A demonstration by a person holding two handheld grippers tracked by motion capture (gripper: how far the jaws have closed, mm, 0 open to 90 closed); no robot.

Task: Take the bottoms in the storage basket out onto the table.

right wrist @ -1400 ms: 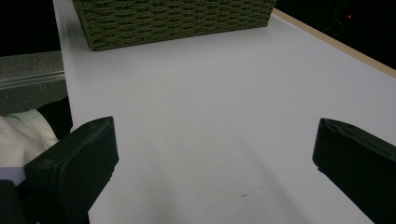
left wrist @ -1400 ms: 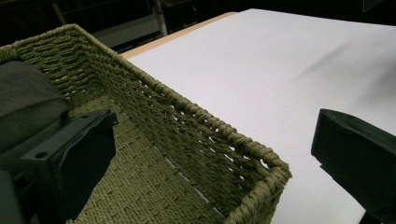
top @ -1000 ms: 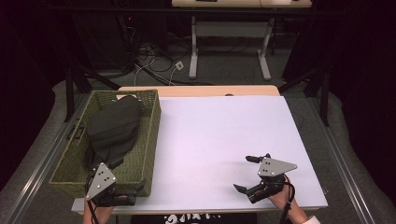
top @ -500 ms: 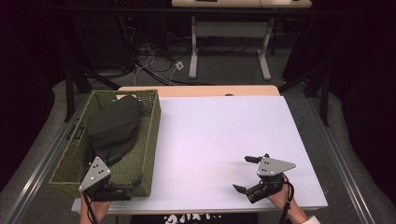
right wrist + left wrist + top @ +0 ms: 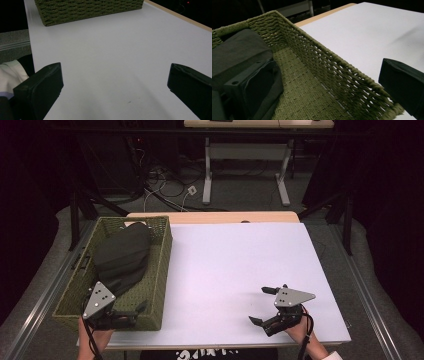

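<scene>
From the high view you get the whole layout: a white table [image 5: 235, 270] with a green woven basket [image 5: 160, 265] along its left side and a dark cloth [image 5: 122, 257] heaped inside it. The left gripper [image 5: 131, 314] sits at the basket's near end, and the right gripper [image 5: 262, 306] is over on the bare near-right part of the table, well apart from the basket.

The left gripper view shows what the overhead can't: the tight weave on the basket floor [image 5: 307, 100], the open gaps in the side wall, and the cloth looking soft and folded. One of its fingers is down inside the basket against the cloth, the other is outside above the table, so the wall runs between them and they're wide apart.

The right gripper view has its fingers [image 5: 40, 87] spread wide too, nothing between them but smooth white table, with the basket's outer wall up top and a bit of white sleeve [image 5: 11, 71] at the left.

There's white lettering on a dark shirt [image 5: 200, 354] at the bottom edge of the high view, but I can't read it.
</scene>
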